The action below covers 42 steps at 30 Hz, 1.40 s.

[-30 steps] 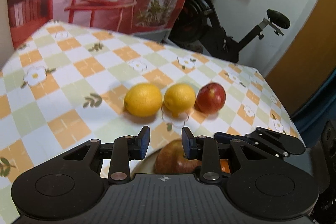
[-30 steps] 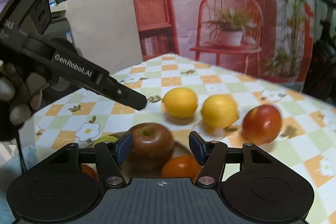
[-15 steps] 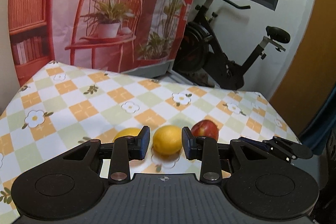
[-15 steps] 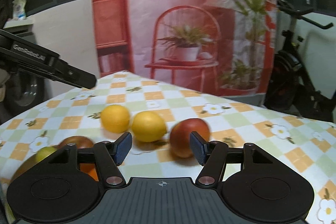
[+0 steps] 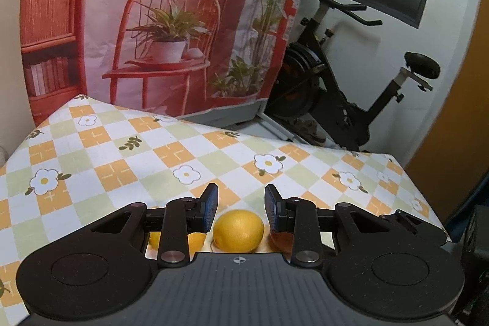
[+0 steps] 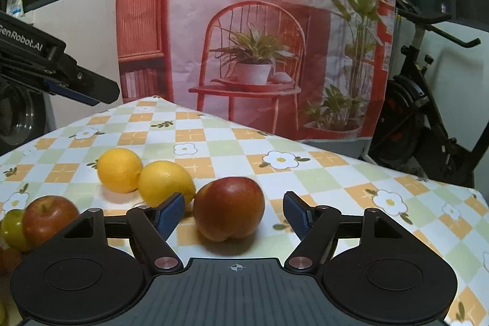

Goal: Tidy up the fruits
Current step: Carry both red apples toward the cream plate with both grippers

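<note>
In the right wrist view two yellow lemons [image 6: 119, 169] [image 6: 166, 182] and a red apple [image 6: 229, 209] lie in a row on the checked tablecloth [image 6: 321, 173]. My right gripper [image 6: 233, 214] is open and empty, its jaws on either side of the red apple without touching it. A second red apple [image 6: 49, 219] and a green fruit [image 6: 12, 229] sit at the lower left. My left gripper [image 5: 241, 205] is open and empty, held above a lemon [image 5: 238, 230]; another lemon [image 5: 156, 239] and the apple [image 5: 279, 239] are mostly hidden behind its fingers. It also shows in the right wrist view [image 6: 73, 89].
An orange fruit [image 6: 7, 258] peeks out at the far lower left edge. A printed backdrop [image 6: 250, 35] hangs behind the table. An exercise bike [image 5: 351, 87] stands beyond the table's far right edge.
Both grippers have lifted and pulled back. The left view tilted up, so the fruit plate dropped out of sight. The right gripper swung right, from the plate to the single red apple.
</note>
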Available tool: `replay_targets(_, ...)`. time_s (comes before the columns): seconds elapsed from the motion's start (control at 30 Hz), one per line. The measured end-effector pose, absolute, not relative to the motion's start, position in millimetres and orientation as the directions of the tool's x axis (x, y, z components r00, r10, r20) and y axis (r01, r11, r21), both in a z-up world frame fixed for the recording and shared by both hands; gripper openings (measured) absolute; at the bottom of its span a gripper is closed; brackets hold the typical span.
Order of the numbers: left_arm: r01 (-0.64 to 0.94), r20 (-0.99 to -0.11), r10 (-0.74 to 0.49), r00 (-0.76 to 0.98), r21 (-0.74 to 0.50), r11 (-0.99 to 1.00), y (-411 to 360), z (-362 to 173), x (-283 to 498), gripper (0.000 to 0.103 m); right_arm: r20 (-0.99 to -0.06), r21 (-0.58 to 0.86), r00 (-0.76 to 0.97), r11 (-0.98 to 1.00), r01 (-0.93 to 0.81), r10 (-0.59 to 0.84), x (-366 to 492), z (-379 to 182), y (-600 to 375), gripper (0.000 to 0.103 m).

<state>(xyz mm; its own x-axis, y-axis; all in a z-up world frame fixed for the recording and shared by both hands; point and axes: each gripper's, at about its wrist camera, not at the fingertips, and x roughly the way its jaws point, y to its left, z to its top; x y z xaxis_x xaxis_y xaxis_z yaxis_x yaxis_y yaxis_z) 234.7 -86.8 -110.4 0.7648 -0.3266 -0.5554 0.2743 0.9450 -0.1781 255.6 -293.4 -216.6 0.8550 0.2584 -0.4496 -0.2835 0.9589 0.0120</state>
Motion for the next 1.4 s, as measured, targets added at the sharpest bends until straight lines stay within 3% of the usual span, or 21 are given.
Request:
replay_targets(0.2,0.247,-0.567,-0.304,0.766,-0.176,0.953,-95.3,-111.9,245.9,0.039,-0.490,-0.043,0.832,0.946,-0.322,0.261,281.0,-227.0,-282.5,0.072)
replay_targets(0.4,0.255,-0.585,-0.312,0.749,-0.181,0.950,-100.1,-119.8,253.7,0.039,-0.518,-0.009,0.812,0.948,-0.319,0.268,306.8,-234.5,-280.2,0.077)
replay_targets(0.47,0.257,-0.591,-0.317,0.742,-0.187,0.948,-101.4,-122.2,255.8,0.039,-0.528,0.015,0.800,0.945,-0.327,0.285,311.2,-237.2,-280.8,0.073)
replay_targets(0.5,0.259,-0.593,-0.321,0.738,-0.190,0.947,-101.9,-123.1,257.2,0.039,-0.533,0.027,0.791,0.941,-0.337,0.299,312.1,-238.5,-281.1,0.066)
replay_targets(0.57,0.264,-0.598,-0.330,0.730,-0.197,0.944,-103.2,-125.0,260.8,0.039,-0.532,0.056,0.783,0.936,-0.348,0.323,310.3,-239.8,-284.1,0.064)
replay_targets(1.03,0.371,-0.671,-0.466,0.577,-0.292,0.881,-138.6,-155.3,271.9,0.038,-0.484,0.137,0.798,0.932,-0.336,0.359,259.9,-244.6,-315.1,0.064)
replay_targets(1.4,0.428,-0.715,-0.506,0.483,-0.311,0.849,-156.8,-174.8,274.1,0.038,-0.476,0.162,0.798,0.928,-0.334,0.370,249.9,-247.4,-321.1,0.064)
